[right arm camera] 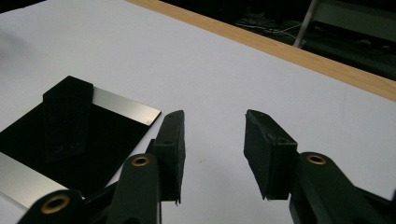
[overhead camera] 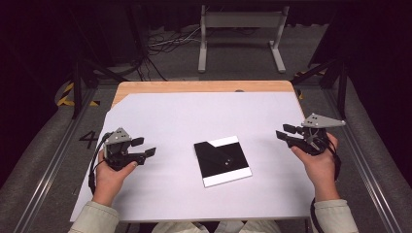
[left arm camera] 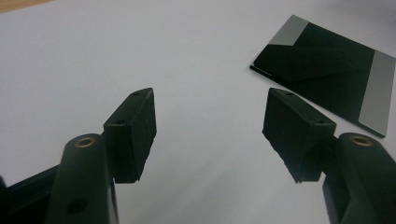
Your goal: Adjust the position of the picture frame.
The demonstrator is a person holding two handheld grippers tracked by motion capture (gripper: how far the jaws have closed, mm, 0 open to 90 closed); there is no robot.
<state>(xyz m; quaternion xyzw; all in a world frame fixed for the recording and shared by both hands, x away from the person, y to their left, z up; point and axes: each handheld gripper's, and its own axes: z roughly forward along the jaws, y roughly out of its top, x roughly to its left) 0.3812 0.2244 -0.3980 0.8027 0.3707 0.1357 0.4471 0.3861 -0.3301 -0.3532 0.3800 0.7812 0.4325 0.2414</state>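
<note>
A flat black square plate (overhead camera: 222, 160) with shiny silver strips along two edges lies in the middle of the white sheet (overhead camera: 194, 116). The same plate (left arm camera: 331, 70) sits ahead and to the right of my left gripper's jaws, and the plate (right arm camera: 70, 135) lies to the left of my right gripper's jaws. My left gripper (overhead camera: 144, 147) rests left of the plate, open, with nothing between its jaws (left arm camera: 210, 126). Held at the right edge of the sheet, my right gripper (overhead camera: 287, 132) points toward the plate and is open and empty (right arm camera: 212, 140).
The white sheet covers a wooden table whose bare edge (overhead camera: 204, 86) shows along the far side. Beyond the table stand a grey metal frame (overhead camera: 240, 34) and cables (overhead camera: 165, 41) on the floor. Dark stand legs (overhead camera: 77, 87) flank the table.
</note>
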